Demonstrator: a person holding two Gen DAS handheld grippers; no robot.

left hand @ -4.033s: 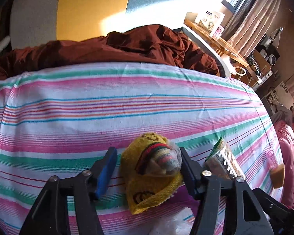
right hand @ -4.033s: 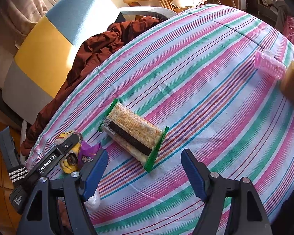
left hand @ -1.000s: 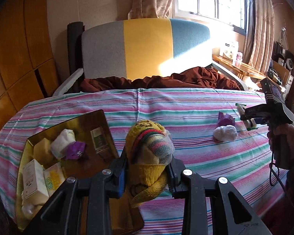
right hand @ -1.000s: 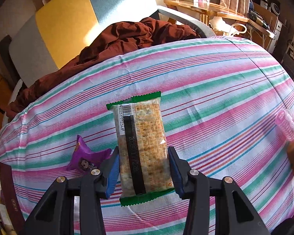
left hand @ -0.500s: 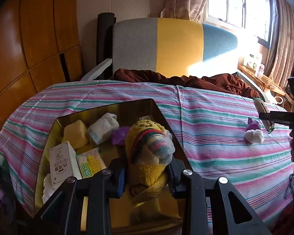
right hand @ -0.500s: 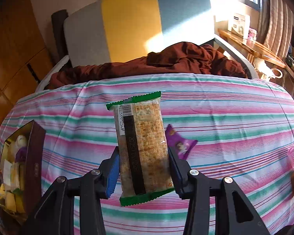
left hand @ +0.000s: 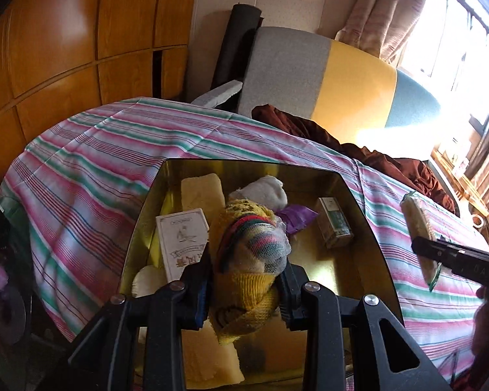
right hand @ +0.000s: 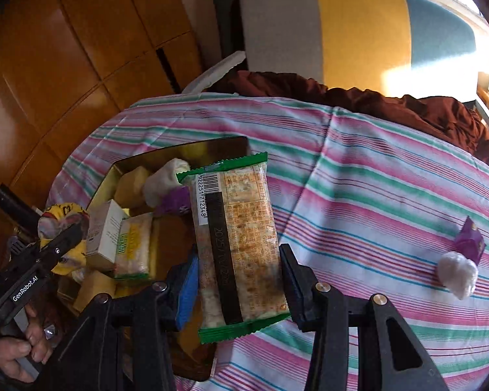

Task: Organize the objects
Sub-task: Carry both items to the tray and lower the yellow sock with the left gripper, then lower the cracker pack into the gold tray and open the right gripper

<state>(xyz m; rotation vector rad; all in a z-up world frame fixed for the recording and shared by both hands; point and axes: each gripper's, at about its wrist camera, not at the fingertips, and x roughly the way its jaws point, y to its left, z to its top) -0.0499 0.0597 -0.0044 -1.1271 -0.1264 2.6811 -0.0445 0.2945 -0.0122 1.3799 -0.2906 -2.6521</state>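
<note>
My left gripper (left hand: 246, 277) is shut on a yellow striped knitted sock bundle (left hand: 249, 247) and holds it above a gold-lined box (left hand: 352, 202) that holds several packets. It also shows in the right wrist view (right hand: 62, 218). My right gripper (right hand: 238, 280) is shut on a green-edged cracker packet (right hand: 236, 238), held over the box's right edge (right hand: 225, 145). The cracker packet shows at the right of the left wrist view (left hand: 419, 224).
The box sits on a striped tablecloth (right hand: 375, 179). A purple wrapper (right hand: 469, 244) and a white ball (right hand: 456, 273) lie on the cloth at right. A brown cloth (left hand: 391, 163) lies on a grey, yellow and blue chair (left hand: 342, 75) behind the table. Wood panelling (left hand: 65, 49) is at left.
Both grippers have swung left toward the box. The sock bundle now hangs over the box's inside, and the cracker packet has come over its right edge.
</note>
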